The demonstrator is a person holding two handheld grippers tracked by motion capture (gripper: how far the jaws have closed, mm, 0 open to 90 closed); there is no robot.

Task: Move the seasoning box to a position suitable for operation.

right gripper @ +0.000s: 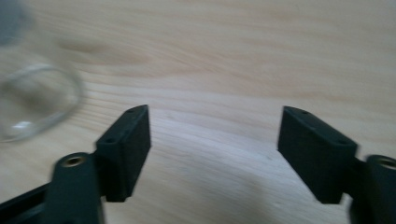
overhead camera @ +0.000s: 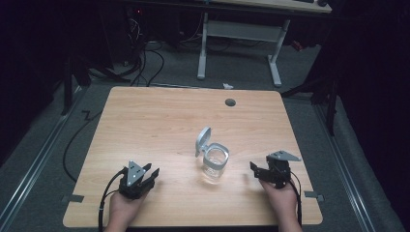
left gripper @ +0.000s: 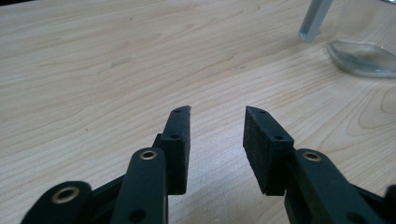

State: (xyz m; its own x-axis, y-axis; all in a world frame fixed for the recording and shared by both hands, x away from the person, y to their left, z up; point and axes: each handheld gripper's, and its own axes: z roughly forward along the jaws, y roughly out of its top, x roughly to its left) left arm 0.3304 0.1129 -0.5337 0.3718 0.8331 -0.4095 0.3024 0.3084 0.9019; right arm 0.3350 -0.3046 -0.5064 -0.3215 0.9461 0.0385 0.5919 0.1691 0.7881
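Left tongs [overhead camera: 153, 172] narrow but parted, right tongs [overhead camera: 253, 168] spread wide, both empty. The glass jar [overhead camera: 214, 163] stands upright mid-tabletop between them, near each, touching neither, its hinged lid [overhead camera: 202, 140] flipped up. My read: nothing gripped yet, so the grab and any closing of the lid are all left. High view gives me the whole jar and both hands; left gripper view catches just the jar base [left gripper: 362, 57] and a lid edge, right gripper view a blurred side of it [right gripper: 35, 100]. Tabletop [overhead camera: 154, 121] otherwise bare wood.
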